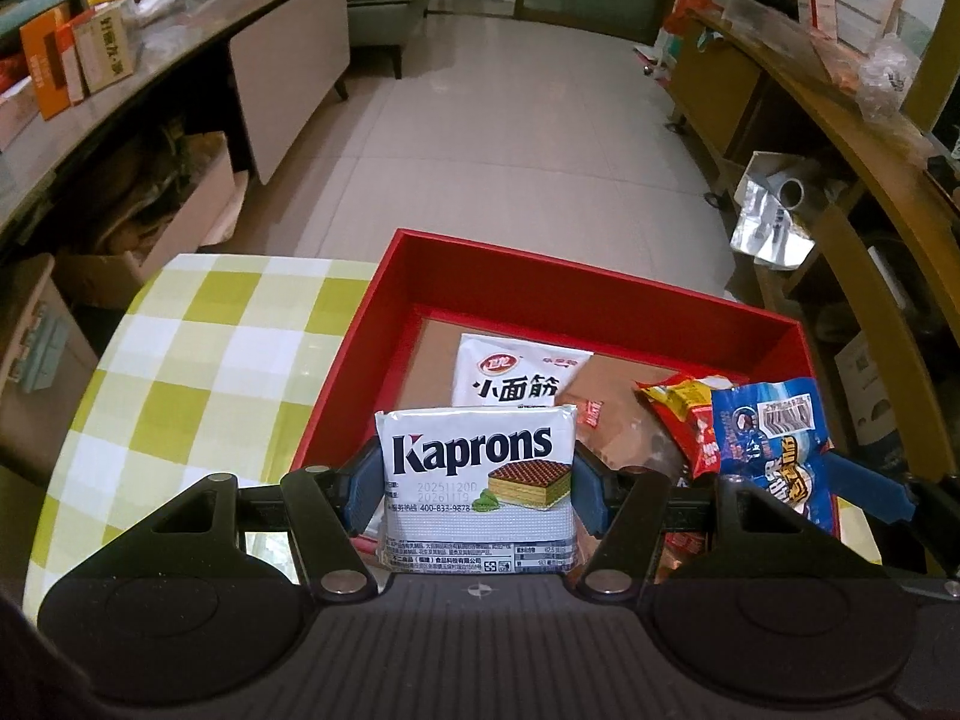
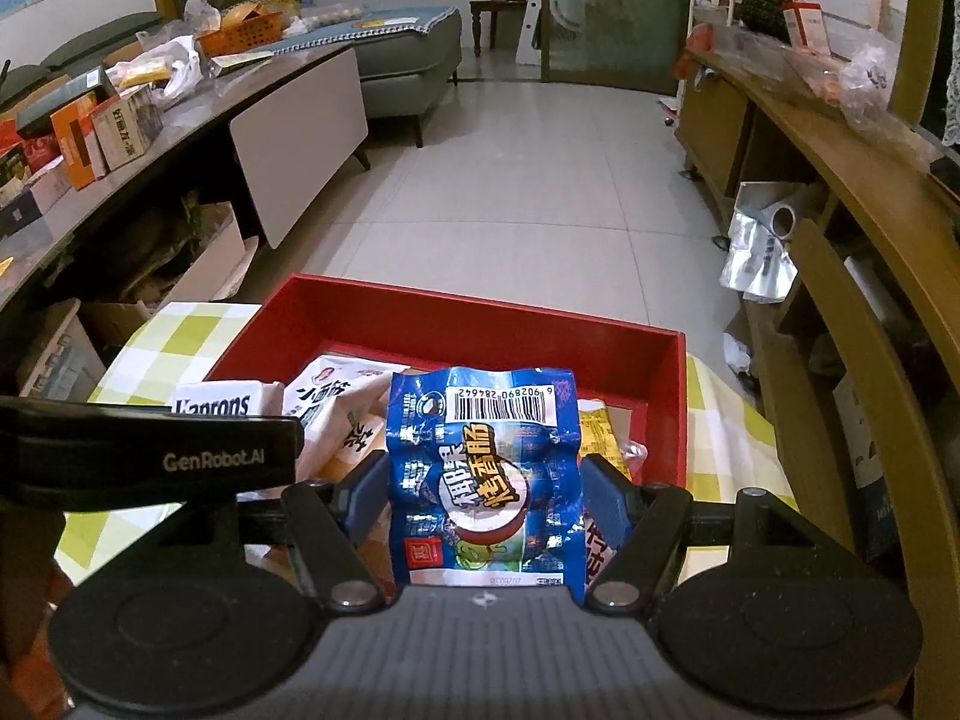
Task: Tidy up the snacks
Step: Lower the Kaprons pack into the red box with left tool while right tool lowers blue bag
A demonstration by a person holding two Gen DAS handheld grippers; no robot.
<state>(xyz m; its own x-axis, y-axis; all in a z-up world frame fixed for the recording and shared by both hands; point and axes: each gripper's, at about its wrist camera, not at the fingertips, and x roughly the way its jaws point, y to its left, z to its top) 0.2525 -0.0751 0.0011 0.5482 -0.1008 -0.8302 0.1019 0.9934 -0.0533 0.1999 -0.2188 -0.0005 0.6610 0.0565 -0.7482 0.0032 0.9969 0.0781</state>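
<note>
left gripper [image 1: 474, 480] jaws pinch wafer pack [image 1: 477, 489] upright | right gripper [image 2: 485, 495] jaws pinch blue sausage pack [image 2: 485, 474] | red box [image 1: 600, 294] lies just ahead, frame centre

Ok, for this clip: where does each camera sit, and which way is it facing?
Left wrist: sits on the left claw, looking forward and down along its fingers at the Kaprons wafer pack it grips over the red box.
Right wrist: sits on the right claw, aimed the same way at its blue sausage pack; the left claw's black body shows at left.
Shared: red box, both packs, checked tablecloth, white noodle-snack bag.
</note>
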